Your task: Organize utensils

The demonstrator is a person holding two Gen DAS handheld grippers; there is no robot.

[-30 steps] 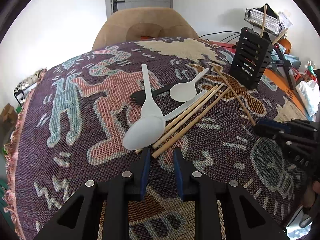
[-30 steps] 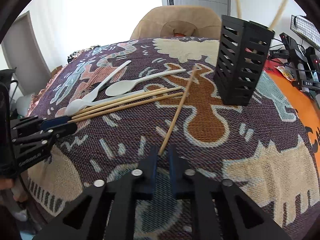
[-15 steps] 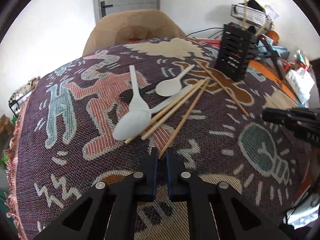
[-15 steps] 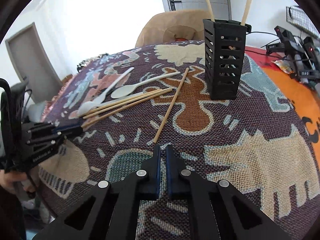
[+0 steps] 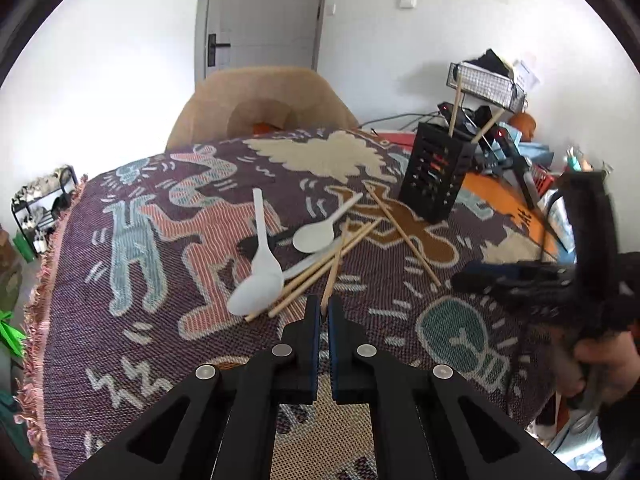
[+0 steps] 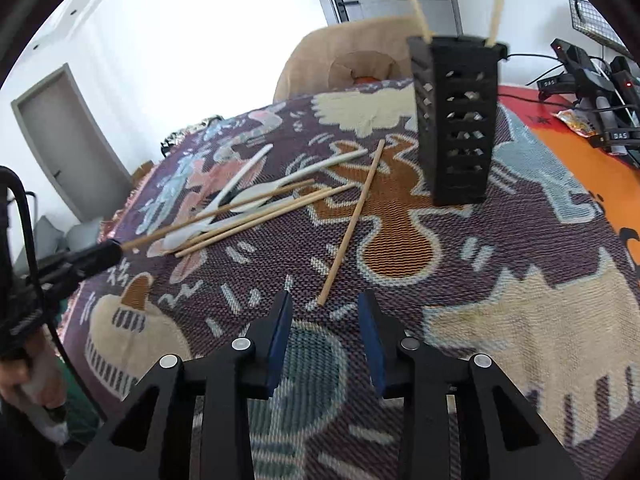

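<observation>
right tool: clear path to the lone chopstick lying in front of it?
Probably yes. The right tool is open, and the lone chopstick's near end lies just ahead of the gap, apart from the pile, with only bare tablecloth around it.

Patterned woven cloth (image 5: 132, 240), tan chair (image 5: 260, 104), grey door (image 5: 260, 12), perhaps a wire basket (image 5: 486, 86).
</observation>
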